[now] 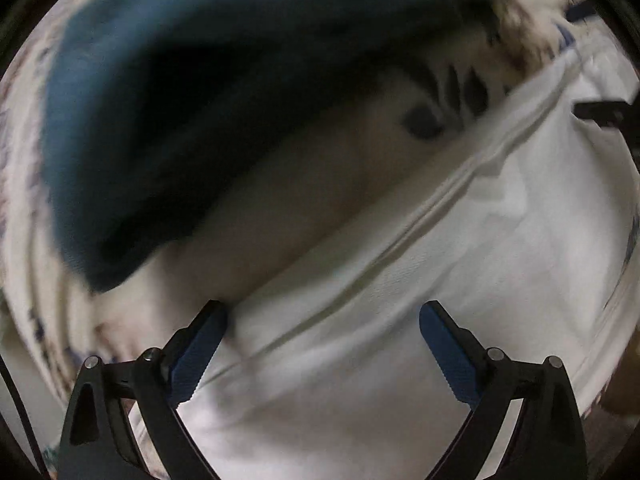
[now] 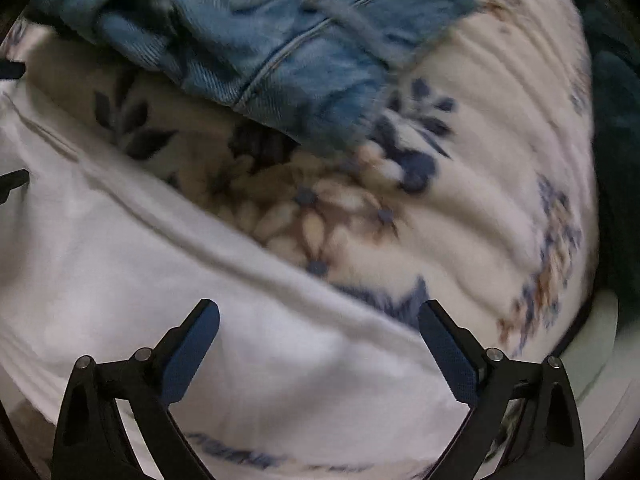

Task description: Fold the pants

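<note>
Blue denim pants lie blurred at 12 o'clock on a floral blanket, their edges cut off. Left gripper and right gripper hover over white fabric, jaws apart, empty.

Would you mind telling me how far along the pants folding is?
Nothing looks folded: the blue denim pants lie bunched on the floral blanket. Nothing is in hand; the left tongs and right tongs are open above white cloth. All folding remains.
</note>
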`<state>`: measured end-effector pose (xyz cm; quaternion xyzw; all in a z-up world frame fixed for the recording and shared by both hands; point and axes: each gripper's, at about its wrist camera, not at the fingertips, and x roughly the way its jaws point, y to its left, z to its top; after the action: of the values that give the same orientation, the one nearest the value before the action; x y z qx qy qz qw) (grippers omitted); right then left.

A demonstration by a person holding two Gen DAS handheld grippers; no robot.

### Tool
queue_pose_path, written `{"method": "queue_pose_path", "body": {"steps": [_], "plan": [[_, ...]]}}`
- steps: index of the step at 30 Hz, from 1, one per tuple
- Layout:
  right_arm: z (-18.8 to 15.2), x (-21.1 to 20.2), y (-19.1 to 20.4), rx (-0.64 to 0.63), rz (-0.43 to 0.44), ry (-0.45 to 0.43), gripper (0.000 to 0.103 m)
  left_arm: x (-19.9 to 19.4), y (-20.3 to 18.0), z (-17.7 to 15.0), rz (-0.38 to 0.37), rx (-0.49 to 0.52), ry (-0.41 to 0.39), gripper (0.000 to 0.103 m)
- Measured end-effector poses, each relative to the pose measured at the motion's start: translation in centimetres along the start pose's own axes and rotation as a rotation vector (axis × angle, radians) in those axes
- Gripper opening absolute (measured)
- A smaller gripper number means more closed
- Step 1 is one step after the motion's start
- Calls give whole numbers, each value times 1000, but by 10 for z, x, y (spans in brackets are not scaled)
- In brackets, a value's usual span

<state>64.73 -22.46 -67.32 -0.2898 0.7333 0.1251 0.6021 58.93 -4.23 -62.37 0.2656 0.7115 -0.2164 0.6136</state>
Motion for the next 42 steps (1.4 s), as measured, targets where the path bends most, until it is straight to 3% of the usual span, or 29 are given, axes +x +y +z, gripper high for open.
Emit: {"method": "queue_pose_path", "body": {"steps": [2,4,5,6,8,9,10,11,13,19,23,27,29,33,38,42], "plan": [[8,17,6,-65,29,16,94,7,0,5,-20,35,3,99],[12,32,11,-117,70,33,80,9,3,11,-43,41,0,98],[13,35,11,-122,88,37,75,7,4,14,-56,34,-3,93],[14,38,11,-125,122,39,62,6,4,15,-60,32,-8,88],[13,36,11,-132,162,30,40,-1,4,15,-67,26,-21,69],[12,34,10,-126,181,23,21,-8,3,15,-59,30,-23,49],[8,31,10,-105,199,22,15,-13,0,14,-60,29,-24,30],[5,29,10,-98,195,20,13,-19,1,13,-59,21,-25,19],[-7,24,9,-89,193,11,10,-34,2,10,-50,-16,-36,15],[-57,-4,-8,34,251,-66,9,-82,-22,-24,-37,-160,-91,14],[-117,-28,-11,137,290,-144,9,-120,-40,-71,-73,-321,-166,14],[-192,-48,12,140,271,-204,8,-144,-75,-138,-117,-475,-217,13],[-217,-53,48,124,219,-217,8,-123,-108,-174,-135,-524,-212,13],[-256,-30,105,174,205,-197,8,-95,-155,-224,-171,-607,-161,13],[-292,9,144,206,214,-116,8,-38,-179,-245,-235,-690,-75,13],[-308,35,163,197,194,-72,9,-13,-188,-259,-241,-680,-76,13]]}}
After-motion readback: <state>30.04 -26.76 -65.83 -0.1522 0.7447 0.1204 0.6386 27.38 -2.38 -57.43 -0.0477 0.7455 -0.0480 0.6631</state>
